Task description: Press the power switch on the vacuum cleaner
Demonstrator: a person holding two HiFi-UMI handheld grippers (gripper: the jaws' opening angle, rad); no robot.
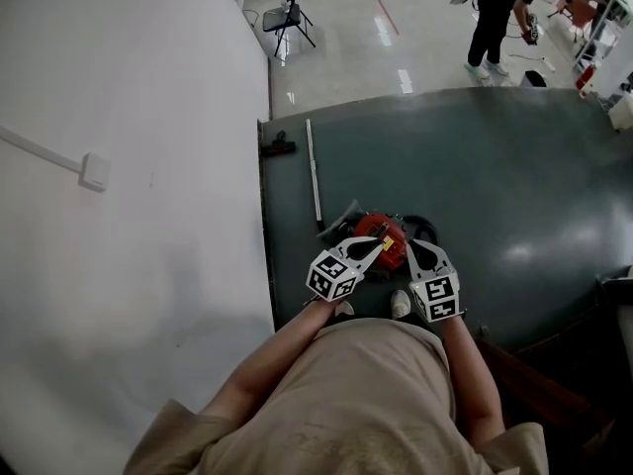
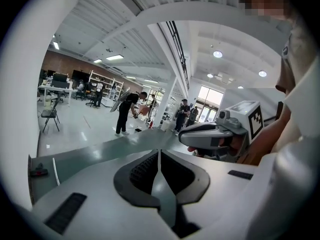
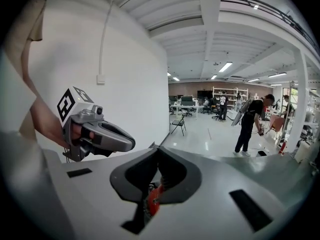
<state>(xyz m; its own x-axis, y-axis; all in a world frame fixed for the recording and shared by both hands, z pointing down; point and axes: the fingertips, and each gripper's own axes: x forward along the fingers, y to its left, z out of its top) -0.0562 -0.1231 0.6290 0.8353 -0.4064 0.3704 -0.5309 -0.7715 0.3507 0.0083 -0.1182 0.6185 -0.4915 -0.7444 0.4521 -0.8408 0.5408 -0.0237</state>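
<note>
A red and black vacuum cleaner (image 1: pixel 388 236) sits on the dark green floor mat (image 1: pixel 514 166), just ahead of the person's feet. My left gripper (image 1: pixel 382 242) hangs over the vacuum's left side, its jaws shut with nothing between them (image 2: pixel 159 154). Over the right side, my right gripper (image 1: pixel 412 245) is also shut and empty (image 3: pixel 159 151). A bit of the red vacuum body (image 3: pixel 154 202) shows below its jaws. No power switch can be made out. Each gripper shows in the other's view: right gripper (image 2: pixel 187 138), left gripper (image 3: pixel 131 144).
A silver wand tube (image 1: pixel 314 171) with a black floor head (image 1: pixel 278 147) lies on the mat by the white wall (image 1: pixel 129 166). Beyond the mat are a folding chair (image 1: pixel 287 13) and a standing person (image 1: pixel 495 18). Dark furniture (image 1: pixel 593 344) is at lower right.
</note>
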